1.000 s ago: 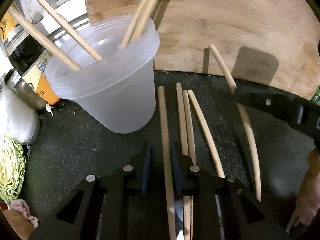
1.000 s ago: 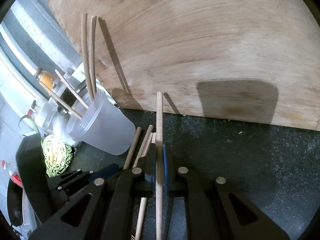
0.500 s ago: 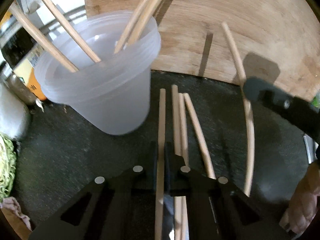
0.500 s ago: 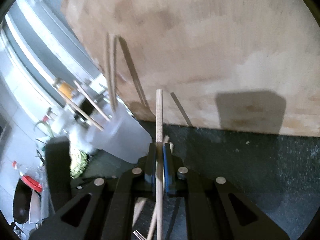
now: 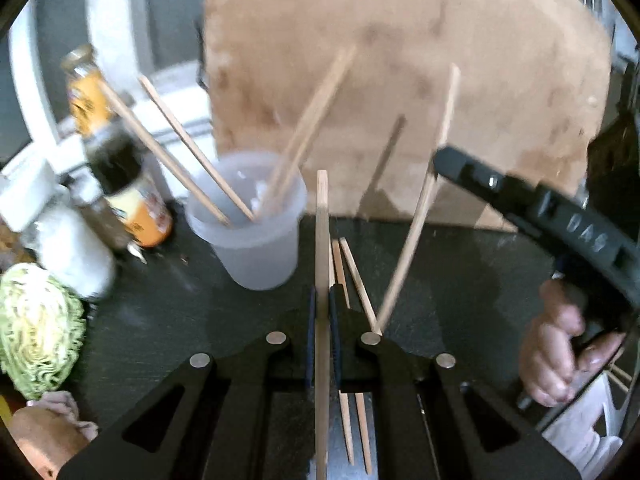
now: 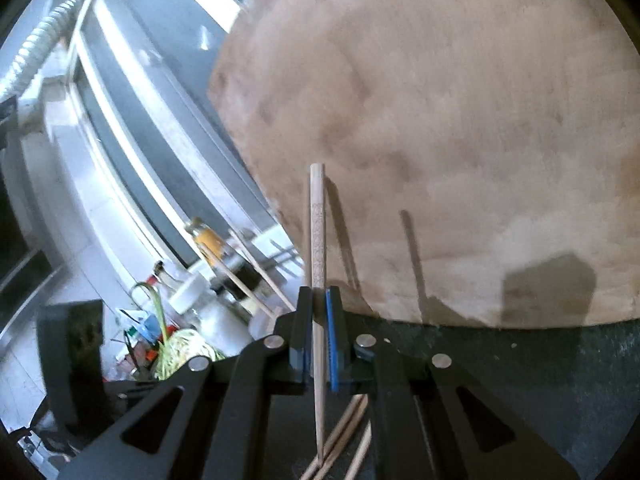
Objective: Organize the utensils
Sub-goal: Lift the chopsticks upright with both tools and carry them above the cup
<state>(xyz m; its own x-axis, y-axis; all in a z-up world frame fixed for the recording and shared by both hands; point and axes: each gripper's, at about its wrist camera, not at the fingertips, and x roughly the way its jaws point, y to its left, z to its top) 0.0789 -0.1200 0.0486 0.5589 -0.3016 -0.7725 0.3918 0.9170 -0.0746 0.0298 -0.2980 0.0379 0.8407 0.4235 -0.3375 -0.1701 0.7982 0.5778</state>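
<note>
A wooden chopstick (image 5: 322, 264) runs straight up the centre of the left wrist view, pinched between the blue pads of the left gripper (image 5: 322, 320), its tip level with the rim of the translucent plastic cup (image 5: 256, 236) just to its upper left. That cup holds 4 chopsticks leaning outward. 3 loose chopsticks (image 5: 347, 272) lie on the dark counter (image 5: 168, 312) just right of the jaws. In the right wrist view, the right gripper (image 6: 318, 336) clamps a second chopstick (image 6: 318, 248) at centre frame, pointing up against the wooden board (image 6: 460, 140). Sauce bottles (image 5: 120, 184) and a cut cabbage (image 5: 38, 324) sit at left.
</note>
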